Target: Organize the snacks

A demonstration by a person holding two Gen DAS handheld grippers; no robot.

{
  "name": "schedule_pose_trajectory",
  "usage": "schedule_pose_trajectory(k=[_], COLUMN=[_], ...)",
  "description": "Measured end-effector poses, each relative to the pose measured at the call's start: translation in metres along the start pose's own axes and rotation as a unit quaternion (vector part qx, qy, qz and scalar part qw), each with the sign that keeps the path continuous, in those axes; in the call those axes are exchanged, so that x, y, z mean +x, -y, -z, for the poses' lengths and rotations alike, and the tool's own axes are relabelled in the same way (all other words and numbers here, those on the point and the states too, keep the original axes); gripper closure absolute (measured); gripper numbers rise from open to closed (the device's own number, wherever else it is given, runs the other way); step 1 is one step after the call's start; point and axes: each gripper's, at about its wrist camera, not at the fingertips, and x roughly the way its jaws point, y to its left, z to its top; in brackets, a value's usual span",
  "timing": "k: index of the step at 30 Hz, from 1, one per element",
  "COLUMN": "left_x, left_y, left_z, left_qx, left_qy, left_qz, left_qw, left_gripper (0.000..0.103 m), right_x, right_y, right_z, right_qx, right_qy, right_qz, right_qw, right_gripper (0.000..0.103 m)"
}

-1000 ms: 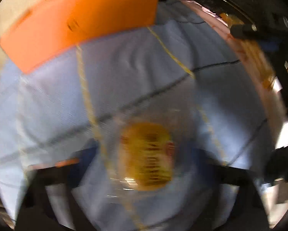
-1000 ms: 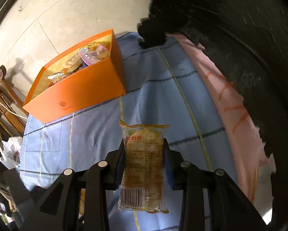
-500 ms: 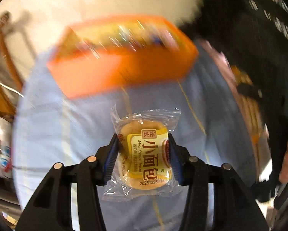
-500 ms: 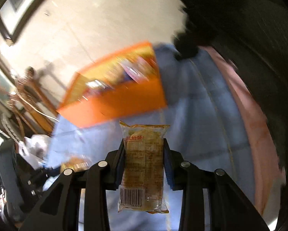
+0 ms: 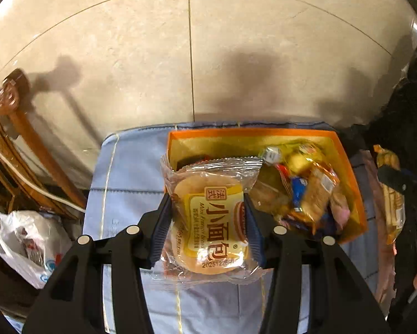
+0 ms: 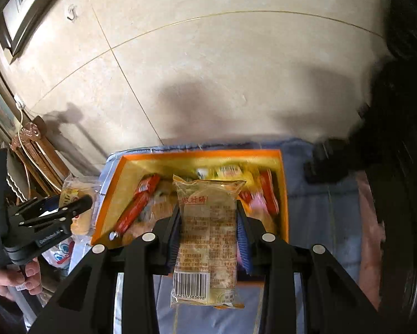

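Note:
My left gripper (image 5: 207, 226) is shut on a clear-wrapped mini bread bun with a yellow label (image 5: 208, 222), held above the near left edge of the orange box (image 5: 356, 194). My right gripper (image 6: 208, 232) is shut on a long pack of rice crackers (image 6: 207, 239), held above the near edge of the same orange box (image 6: 283, 194). The box stands on a blue checked cloth (image 5: 125, 183) and holds several wrapped snacks (image 5: 306, 189), among them a red sausage stick (image 6: 137, 204). The left gripper with its bun also shows in the right wrist view (image 6: 69, 208).
A tiled wall (image 5: 191, 55) stands just behind the table. A wooden chair (image 5: 22, 144) and a white plastic bag (image 5: 27, 245) are at the left. A dark-clothed person (image 6: 397, 167) fills the right side. A pink cloth edge (image 6: 372, 222) lies right of the blue cloth.
Both grippers rose and moved forward toward the box, so I now look down into it. The left gripper closed on the bun from the cloth and lifted it.

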Motion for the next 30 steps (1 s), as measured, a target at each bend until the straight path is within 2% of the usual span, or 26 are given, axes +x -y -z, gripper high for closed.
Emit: schedule_pose_trajectory(k=[3,4,5,6,7,8,13,18,21,23,25,26,28,30], left_x=[0.017,0.02,0.024,0.028,0.031,0.033,0.025,-0.011,-0.046,-0.071,-0.097,-0.107,-0.128,-0.143], left_y=[0.006,0.007,0.006,0.006,0.006,0.007,0.017,0.025,0.03,0.031,0.033,0.034,0.039,0.045], left_z=[-0.01,-0.013,-0.014,-0.016,-0.016,-0.016,-0.008,0.018,0.05,0.078,0.111,0.125,0.152,0.172], left_qx=[0.001,0.002,-0.001,-0.008,-0.015,-0.02,-0.005,0.007,0.001,-0.006,-0.019,-0.022,-0.02,-0.016], left_qy=[-0.001,0.0,0.001,-0.004,-0.008,-0.003,0.014,0.067,0.11,0.123,0.125,0.127,0.13,0.137], left_qz=[0.0,-0.002,-0.006,-0.016,-0.021,-0.019,-0.042,-0.073,-0.104,-0.091,-0.064,-0.05,-0.031,-0.02], left_qw=[1.0,1.0,1.0,0.9998,0.9996,0.9996,0.999,0.9951,0.9885,0.9882,0.9899,0.9904,0.9909,0.9903], left_gripper=[0.055,0.054,0.045,0.004,0.007,0.004,0.004,0.004,0.004,0.004,0.004,0.004,0.004,0.004], right_x=[0.015,0.02,0.027,0.033,0.037,0.04,0.041,0.012,-0.017,-0.041,-0.057,-0.066,-0.079,-0.093], right_y=[-0.002,-0.003,-0.003,-0.003,-0.006,-0.008,-0.006,-0.009,-0.016,-0.017,-0.017,-0.016,-0.015,-0.013], right_z=[-0.008,-0.012,-0.014,-0.016,-0.016,-0.013,-0.007,0.005,0.035,0.074,0.11,0.129,0.154,0.164], right_qx=[-0.001,0.002,-0.001,-0.009,-0.016,-0.026,-0.015,-0.006,-0.009,-0.001,0.001,0.003,0.009,0.025], right_qy=[-0.008,-0.008,-0.005,-0.004,0.003,0.003,-0.008,0.017,0.037,0.05,0.048,0.05,0.049,0.053], right_qz=[0.002,0.0,0.009,0.027,0.046,0.056,0.048,0.055,0.07,0.072,0.067,0.08,0.094,0.087], right_qw=[1.0,1.0,1.0,1.0,0.999,0.998,0.999,0.998,0.997,0.996,0.997,0.996,0.994,0.994], right_gripper=[0.068,0.058,0.011,0.005,0.003,0.004,0.004,0.004,0.004,0.004,0.004,0.004,0.004,0.004])
